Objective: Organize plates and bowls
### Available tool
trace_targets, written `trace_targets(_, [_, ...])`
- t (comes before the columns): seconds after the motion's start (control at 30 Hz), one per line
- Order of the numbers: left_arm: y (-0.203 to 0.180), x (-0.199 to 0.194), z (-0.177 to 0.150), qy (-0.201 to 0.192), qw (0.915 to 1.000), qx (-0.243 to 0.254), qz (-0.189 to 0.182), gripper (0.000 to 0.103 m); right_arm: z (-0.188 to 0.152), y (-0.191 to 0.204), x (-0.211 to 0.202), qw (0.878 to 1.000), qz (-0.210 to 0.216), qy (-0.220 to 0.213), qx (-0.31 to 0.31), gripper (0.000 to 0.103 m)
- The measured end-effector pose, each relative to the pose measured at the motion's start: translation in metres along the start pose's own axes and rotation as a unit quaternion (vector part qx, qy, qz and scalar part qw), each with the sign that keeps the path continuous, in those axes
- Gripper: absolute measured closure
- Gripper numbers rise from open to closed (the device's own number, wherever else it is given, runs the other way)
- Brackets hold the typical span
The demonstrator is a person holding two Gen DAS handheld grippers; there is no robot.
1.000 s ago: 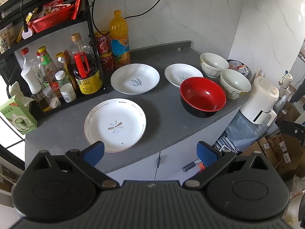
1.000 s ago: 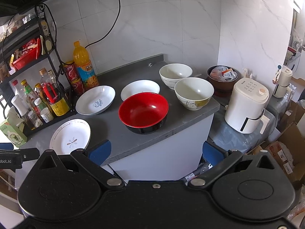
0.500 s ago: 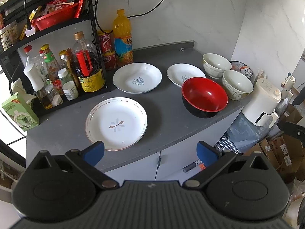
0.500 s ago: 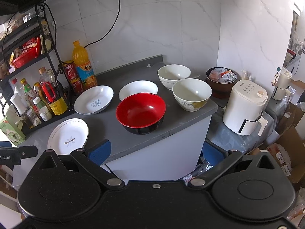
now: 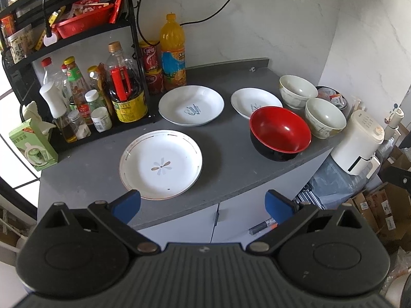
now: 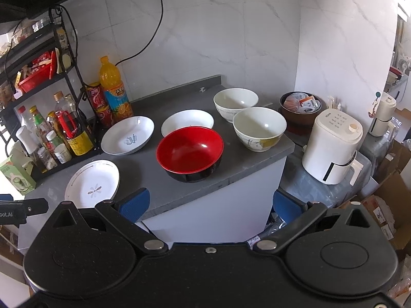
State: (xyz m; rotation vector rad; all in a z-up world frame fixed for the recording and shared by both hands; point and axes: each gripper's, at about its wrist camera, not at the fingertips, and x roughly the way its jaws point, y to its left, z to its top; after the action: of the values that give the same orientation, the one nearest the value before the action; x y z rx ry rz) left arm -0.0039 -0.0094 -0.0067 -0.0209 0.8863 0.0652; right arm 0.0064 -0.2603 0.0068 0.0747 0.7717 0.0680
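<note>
Plates and bowls sat spread across the grey counter (image 5: 226, 159), none stacked, so I judged the sorting had not begun. Through the left wrist camera, my left gripper (image 5: 203, 202) hung off the counter's front edge with its blue pads wide apart and nothing between them. I read that as staging: held back and spread, ready for a rim. Nearest it lay the flower plate (image 5: 160, 164), flat, white, thin-rimmed, with a pale petal mark in the middle. Behind that sat the deep plate (image 5: 191, 105) with blue script, just in front of the orange bottle (image 5: 172, 51) by the black rack (image 5: 77, 38). The small plate (image 5: 255, 102) lay to its right, its near edge hidden by the red bowl (image 5: 280, 133), glossy red inside and black outside.

From the right wrist camera, my right gripper (image 6: 210, 205) was likewise spread and empty, off the counter, facing the red bowl. Two cream bowls stood upright beyond it: the front cream bowl (image 6: 259, 128) near the counter's right end, the back cream bowl (image 6: 235, 100) just behind; whether they touched I couldn't tell. The white appliance (image 6: 331, 148) stood lower, off to the right, clear of the dishes.
</note>
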Motion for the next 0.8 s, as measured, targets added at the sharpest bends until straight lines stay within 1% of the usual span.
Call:
trace_targets(0.13, [-0.001, -0.003, -0.003, -0.001, 0.9999, -0.012, 0.004, 0.001, 0.001, -0.004, 0.0, 1.0, 0.004, 0.0, -0.002, 0.0])
trace_targets(0.23, [-0.007, -0.006, -0.005, -0.004, 0.9999, -0.009, 0.009, 0.001, 0.001, -0.009, -0.001, 1.0, 0.004, -0.001, 0.007, 0.0])
trace_targets(0.37, [-0.013, -0.009, -0.008, -0.005, 0.9999, -0.007, 0.012, 0.001, 0.001, -0.013, -0.003, 1.0, 0.002, -0.003, 0.001, 0.0])
trace_targets(0.6, [-0.025, -0.016, -0.013, -0.01, 0.9997, -0.016, 0.015, 0.001, -0.003, -0.031, -0.009, 1.0, 0.01, -0.006, 0.003, 0.0])
trace_targets(0.7, [-0.034, -0.019, -0.017, -0.017, 0.9993, -0.009, 0.032, 0.001, -0.005, -0.039, -0.011, 1.0, 0.015, -0.006, 0.01, 0.0])
trace_targets(0.8, [-0.038, -0.019, -0.02, -0.012, 0.9994, -0.021, 0.025, 0.001, -0.008, -0.046, -0.013, 1.0, 0.013, -0.006, 0.011, 0.0])
